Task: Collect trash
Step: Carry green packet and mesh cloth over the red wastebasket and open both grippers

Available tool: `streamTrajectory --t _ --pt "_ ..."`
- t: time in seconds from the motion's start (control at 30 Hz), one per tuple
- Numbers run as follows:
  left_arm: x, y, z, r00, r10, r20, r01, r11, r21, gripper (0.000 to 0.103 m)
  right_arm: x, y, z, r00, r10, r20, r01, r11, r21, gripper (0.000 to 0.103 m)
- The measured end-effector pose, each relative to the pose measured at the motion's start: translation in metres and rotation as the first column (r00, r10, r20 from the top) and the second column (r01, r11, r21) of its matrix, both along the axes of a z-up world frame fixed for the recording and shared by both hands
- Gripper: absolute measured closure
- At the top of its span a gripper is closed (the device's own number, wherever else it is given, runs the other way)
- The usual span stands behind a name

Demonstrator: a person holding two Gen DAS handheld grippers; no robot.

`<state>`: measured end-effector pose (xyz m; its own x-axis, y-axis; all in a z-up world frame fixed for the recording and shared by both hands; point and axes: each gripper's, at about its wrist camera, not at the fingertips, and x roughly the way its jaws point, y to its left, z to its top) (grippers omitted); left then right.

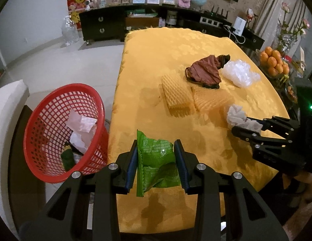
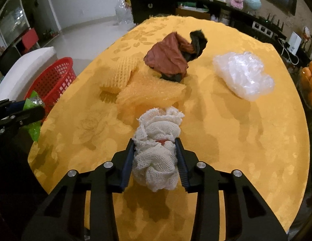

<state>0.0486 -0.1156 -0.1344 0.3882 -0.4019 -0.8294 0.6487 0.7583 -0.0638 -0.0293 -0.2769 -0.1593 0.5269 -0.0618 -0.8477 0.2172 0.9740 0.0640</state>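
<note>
The green wrapper (image 1: 156,160) was shiny and wrinkled, with small white print on it. The left tool (image 1: 156,160) was clamped on it, one blue pad on each side, and held it above the near edge of the counter (image 1: 196,44), just beside the red basket (image 1: 45,166). The basket stood next to the counter and had white paper (image 1: 81,132) and a dark green scrap inside. The gauze (image 2: 158,150) was a white, net-like ball, crumpled up, with a bit of red showing in it. The right tool (image 2: 157,158) was clamped on the gauze, its fingers part way apart around the wad, and held it over the yellow counter. More trash lay on the counter farther back. Two yellow foam nets (image 2: 135,82) lay touching each other. A brown bag (image 2: 170,58) with a black part sat just behind them. A clear plastic wad (image 2: 244,74) lay to the right, apart from the bag. A bowl of oranges (image 1: 274,62) stood at the far right side.
</note>
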Motion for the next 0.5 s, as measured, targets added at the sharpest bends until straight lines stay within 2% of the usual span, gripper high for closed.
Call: streamTrajectory --t 0.2,0.5 --pt "0.002 0.003 0.015 0.999 0.015 0.029 -0.015 1.000 -0.022 0.069 -0.008 -0.006 0.025 0.998 -0.023 0.053 0.023 1.000 -0.010 0.065" --pt "0.007 0.010 0.051 0.993 0.047 0.107 -0.041 0.997 -0.060 0.069 -0.002 -0.007 0.072 0.988 -0.027 0.149 0.032 0.999 -0.029 0.065"
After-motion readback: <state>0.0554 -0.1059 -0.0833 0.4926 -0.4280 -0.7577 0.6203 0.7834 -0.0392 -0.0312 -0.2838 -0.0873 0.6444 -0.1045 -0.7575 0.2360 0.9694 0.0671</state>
